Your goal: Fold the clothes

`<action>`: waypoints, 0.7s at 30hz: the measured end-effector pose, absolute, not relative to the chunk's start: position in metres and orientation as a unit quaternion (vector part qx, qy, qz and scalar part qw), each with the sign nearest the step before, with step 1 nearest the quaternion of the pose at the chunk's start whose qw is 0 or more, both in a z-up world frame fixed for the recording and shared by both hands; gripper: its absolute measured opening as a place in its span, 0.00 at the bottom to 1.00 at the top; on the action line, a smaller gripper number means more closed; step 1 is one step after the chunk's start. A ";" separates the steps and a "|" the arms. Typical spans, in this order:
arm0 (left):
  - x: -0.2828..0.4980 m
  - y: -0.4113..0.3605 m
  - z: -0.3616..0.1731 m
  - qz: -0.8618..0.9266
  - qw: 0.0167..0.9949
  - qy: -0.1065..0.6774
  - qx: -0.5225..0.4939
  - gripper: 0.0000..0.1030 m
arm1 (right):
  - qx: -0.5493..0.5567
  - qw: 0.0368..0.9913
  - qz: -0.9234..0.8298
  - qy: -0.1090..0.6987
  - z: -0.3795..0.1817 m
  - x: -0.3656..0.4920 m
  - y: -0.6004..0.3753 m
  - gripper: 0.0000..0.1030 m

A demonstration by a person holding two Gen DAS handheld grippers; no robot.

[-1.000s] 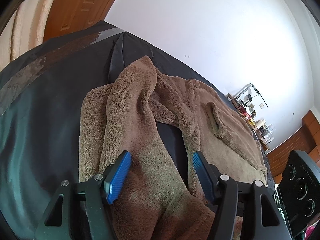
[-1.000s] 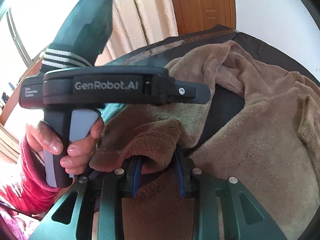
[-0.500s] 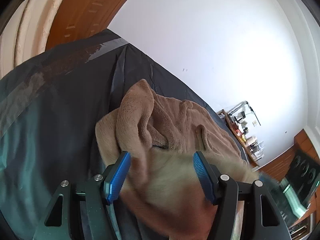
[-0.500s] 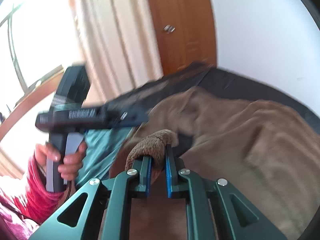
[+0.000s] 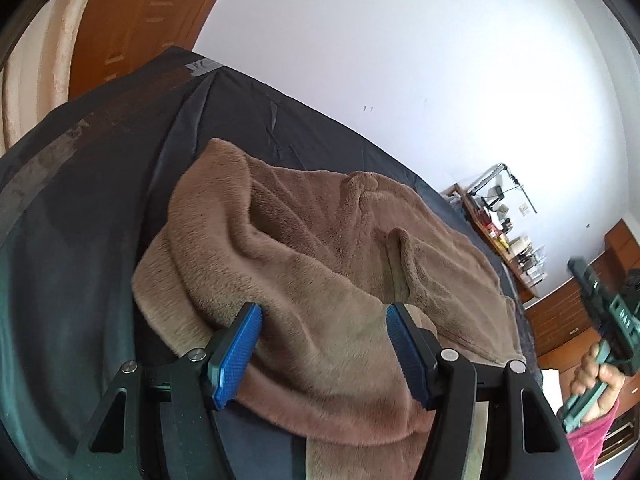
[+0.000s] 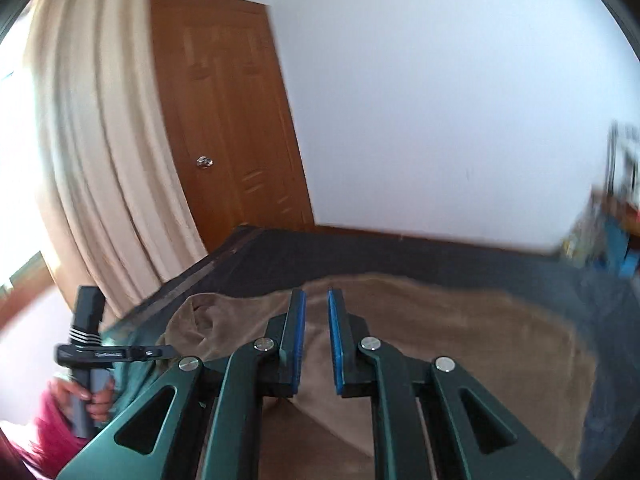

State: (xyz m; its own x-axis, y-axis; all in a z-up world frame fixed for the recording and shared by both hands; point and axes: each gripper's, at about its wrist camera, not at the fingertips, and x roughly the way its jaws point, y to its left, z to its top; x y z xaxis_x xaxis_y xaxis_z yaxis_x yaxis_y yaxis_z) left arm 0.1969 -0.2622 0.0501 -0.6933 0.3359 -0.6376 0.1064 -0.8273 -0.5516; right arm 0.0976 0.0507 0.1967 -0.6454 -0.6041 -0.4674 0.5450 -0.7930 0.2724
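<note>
My left tongs are spread, pads not pressing anything, with the brown fleece garment bunched right under and between the fingers. Garment sits mid-bed on the dark bed cover, a rumpled lump toward 11 o'clock and a flatter spread toward 3 o'clock. My right tongs are pressed together, nothing pinched that I can see; fleece lies below them. Right view is blurry.

To do this step well, my call: flatten before folding. Drop the left tongs onto the near hem and pinch a single layer, not the lump. Right tongs should open and grab the matching edge at 3 o'clock. Pull both apart evenly so the wrinkles go. Fleece is thick and will likely drag, so lift slightly.
</note>
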 end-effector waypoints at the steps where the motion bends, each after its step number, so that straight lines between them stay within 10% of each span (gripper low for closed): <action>1: 0.194 -0.261 0.048 0.873 0.065 -0.288 -0.388 0.65 | 0.293 0.326 -0.896 -0.069 0.188 0.094 0.054 0.21; 5: 0.184 -0.256 0.040 0.868 0.061 -0.294 -0.396 0.65 | 0.365 0.395 -0.837 -0.101 0.140 0.093 0.032 0.54; 21: 0.185 -0.265 0.020 0.864 0.071 -0.303 -0.396 0.65 | 0.515 0.444 -0.708 -0.188 0.040 0.063 -0.047 0.53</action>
State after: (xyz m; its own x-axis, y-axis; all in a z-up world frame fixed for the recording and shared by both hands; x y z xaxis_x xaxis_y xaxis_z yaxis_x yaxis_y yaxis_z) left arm 0.1845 -0.2646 0.0202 -0.6767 0.3622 -0.6410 0.1178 -0.8061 -0.5799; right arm 0.0634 -0.0474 0.0402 -0.0747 -0.8234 -0.5626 0.4359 -0.5343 0.7242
